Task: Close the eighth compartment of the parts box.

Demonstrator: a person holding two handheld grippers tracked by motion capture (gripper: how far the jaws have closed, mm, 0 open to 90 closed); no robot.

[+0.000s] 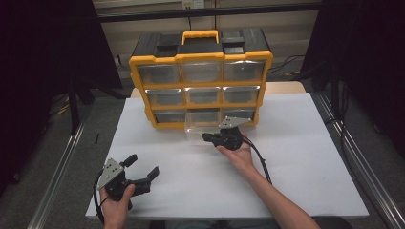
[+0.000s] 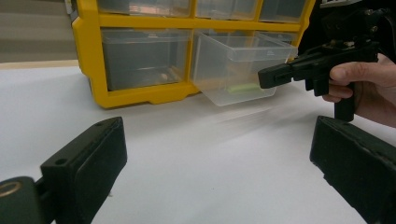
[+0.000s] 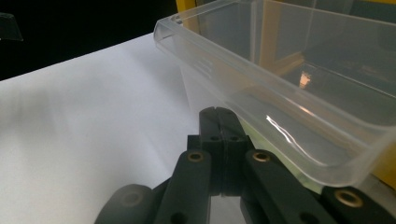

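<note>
Behind the clenched, empty right gripper (image 1: 206, 137), the clear drawer (image 1: 200, 130) is half hidden; the left gripper (image 1: 142, 168) gapes.

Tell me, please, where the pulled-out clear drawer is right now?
In the high view the clear drawer sticks out of the bottom row's middle slot of the yellow organizer, over the white table, with the shut right tool at its front.

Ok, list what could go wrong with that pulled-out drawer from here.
1. The clear drawer hangs tilted, far out of the yellow cabinet; more pull might drop it onto the table.
2. The small green item inside could slide or spill out.
3. The shut right hand-held gripper at its front could slip off.
</note>
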